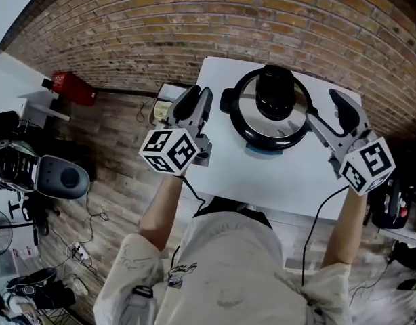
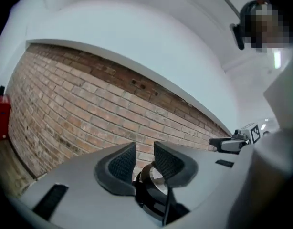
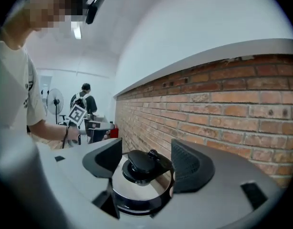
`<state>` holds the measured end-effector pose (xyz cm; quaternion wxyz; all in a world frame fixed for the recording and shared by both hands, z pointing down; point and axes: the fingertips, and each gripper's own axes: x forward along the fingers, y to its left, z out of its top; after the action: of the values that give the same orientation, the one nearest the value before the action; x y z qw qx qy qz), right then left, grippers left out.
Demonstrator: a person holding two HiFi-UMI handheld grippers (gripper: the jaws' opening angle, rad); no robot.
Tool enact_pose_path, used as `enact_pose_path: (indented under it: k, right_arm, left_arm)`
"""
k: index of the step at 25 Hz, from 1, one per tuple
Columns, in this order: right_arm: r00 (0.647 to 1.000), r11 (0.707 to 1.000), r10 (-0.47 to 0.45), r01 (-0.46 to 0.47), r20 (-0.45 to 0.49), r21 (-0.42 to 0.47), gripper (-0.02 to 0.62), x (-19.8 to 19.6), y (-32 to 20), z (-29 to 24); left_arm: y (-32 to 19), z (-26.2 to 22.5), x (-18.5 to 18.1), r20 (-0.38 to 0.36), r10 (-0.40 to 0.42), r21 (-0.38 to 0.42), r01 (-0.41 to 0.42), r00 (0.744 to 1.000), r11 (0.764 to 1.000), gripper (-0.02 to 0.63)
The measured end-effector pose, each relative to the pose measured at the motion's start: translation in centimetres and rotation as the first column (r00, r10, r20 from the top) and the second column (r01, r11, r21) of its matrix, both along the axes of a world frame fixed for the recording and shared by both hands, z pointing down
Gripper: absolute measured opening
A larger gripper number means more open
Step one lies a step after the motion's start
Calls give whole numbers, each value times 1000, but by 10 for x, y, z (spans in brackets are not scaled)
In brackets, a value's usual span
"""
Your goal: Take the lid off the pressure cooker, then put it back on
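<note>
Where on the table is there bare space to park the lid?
Widest bare patch: the near half of the table, between the pressure cooker and the person. Narrower strips flank the cooker, but the left gripper and right gripper hang there. Far edge is crowded by the cooker.

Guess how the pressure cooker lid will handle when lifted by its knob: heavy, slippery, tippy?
Likely rigid and fairly heavy for its size: the lid looks like polished steel. The shiny top is probably slippery, so the black knob seems the safer hold. Held by that central knob alone, it may tilt.
</note>
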<state>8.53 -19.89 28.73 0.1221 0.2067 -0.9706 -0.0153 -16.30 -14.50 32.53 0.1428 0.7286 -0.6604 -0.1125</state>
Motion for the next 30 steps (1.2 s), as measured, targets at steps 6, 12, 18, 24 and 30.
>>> enact_pose_path:
  k: [6,12,18,24,30]
  right_arm:
    - [969,986,162,-167,184,9,334,49,17,9]
    - [910,944,322,-331,259,-11,333,61,23,8]
    - [816,861,500,-503,290,-67,330,95,32,49]
    - [807,844,534,-525,251,-107,328,96,41,93]
    - [819,853,519,-512,245,-98,328,101,42,95]
  left_arm:
    - [29,-24,53,272,-65,79,45,960,996,132]
    - [45,-34,62,390,-122,139,72,913,988,132]
    - [64,-3,75,456,-185,148,130,870,980,132]
    - [82,40,70,431,-210,105,182,878,978,132]
    - [83,42,74,429,-220,110,192,876,975,132]
